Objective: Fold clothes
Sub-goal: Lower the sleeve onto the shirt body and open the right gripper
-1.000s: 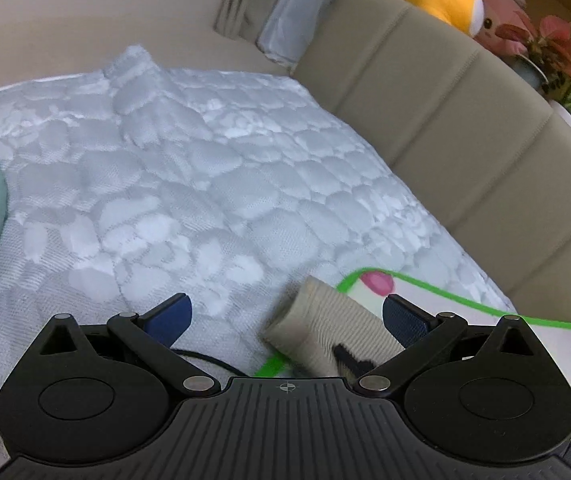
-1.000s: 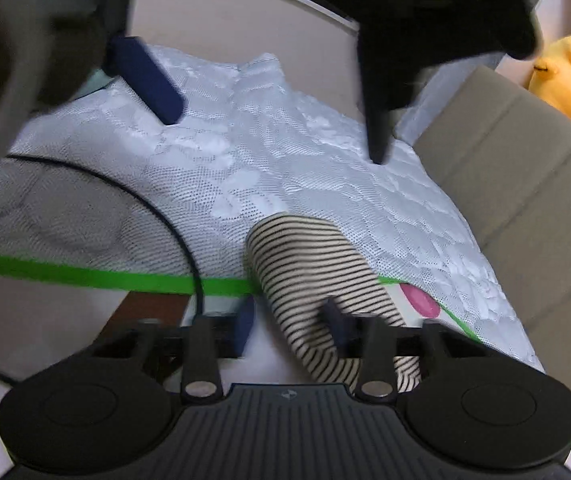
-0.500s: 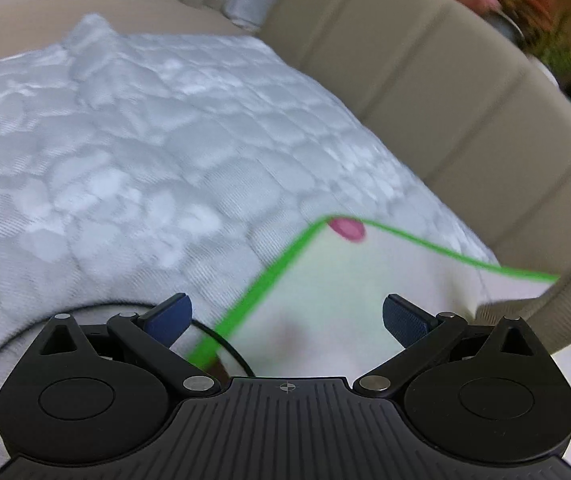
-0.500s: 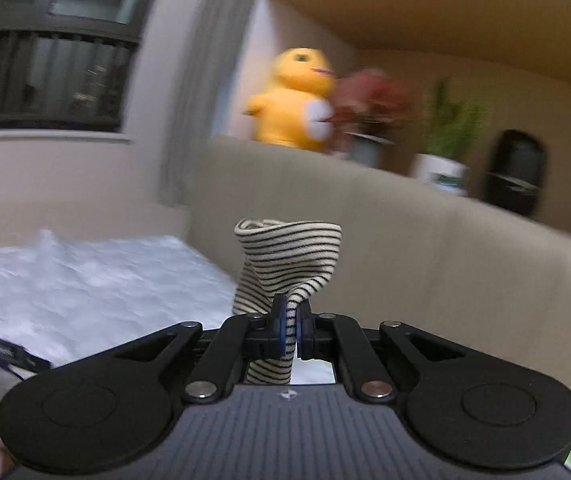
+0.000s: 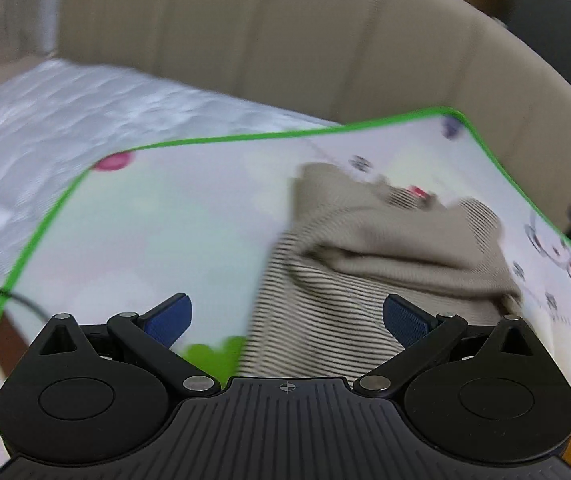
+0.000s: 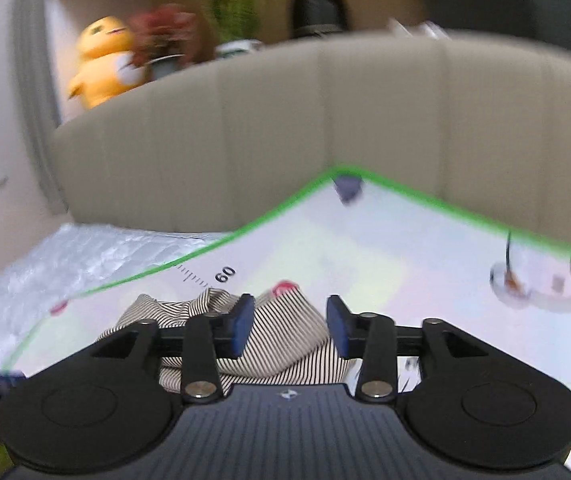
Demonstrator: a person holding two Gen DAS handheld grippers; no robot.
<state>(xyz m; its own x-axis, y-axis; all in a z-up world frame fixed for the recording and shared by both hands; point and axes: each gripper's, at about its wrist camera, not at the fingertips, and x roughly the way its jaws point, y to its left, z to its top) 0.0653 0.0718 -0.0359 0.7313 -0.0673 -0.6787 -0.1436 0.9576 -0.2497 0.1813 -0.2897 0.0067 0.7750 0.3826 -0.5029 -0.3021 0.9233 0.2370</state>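
1. Left wrist view: the left gripper [image 5: 285, 316] has its blue-padded fingers [image 5: 167, 322] spread wide and holds nothing. The crumpled beige garment with thin dark stripes [image 5: 385, 256] lies ahead of the right-hand finger and runs back between the two fingers, on the pale cartoon-printed mat with a bright green border [image 5: 165, 232]; whether a pad touches the cloth cannot be told.
2. Only this view shows the bare stretch of mat ahead of the left-hand finger, the thin black cable [image 5: 17, 300] crossing the mat's left edge, and the garment's plain beige upper folds.
3. Right wrist view: the right gripper [image 6: 287, 322] is partly open, with a clear gap between its pads, and grips nothing. The garment sits heaped just under and behind the fingers, mostly toward the left one.
4. Only this view shows the yellow plush toy [image 6: 101, 64] and blurred plants on the ledge above the padded beige headboard [image 6: 285, 132].
5. Ahead of the right fingers the mat is open up to its green corner, which meets the headboard; the white quilted bedcover [image 6: 65, 264] lies beyond the left edge.
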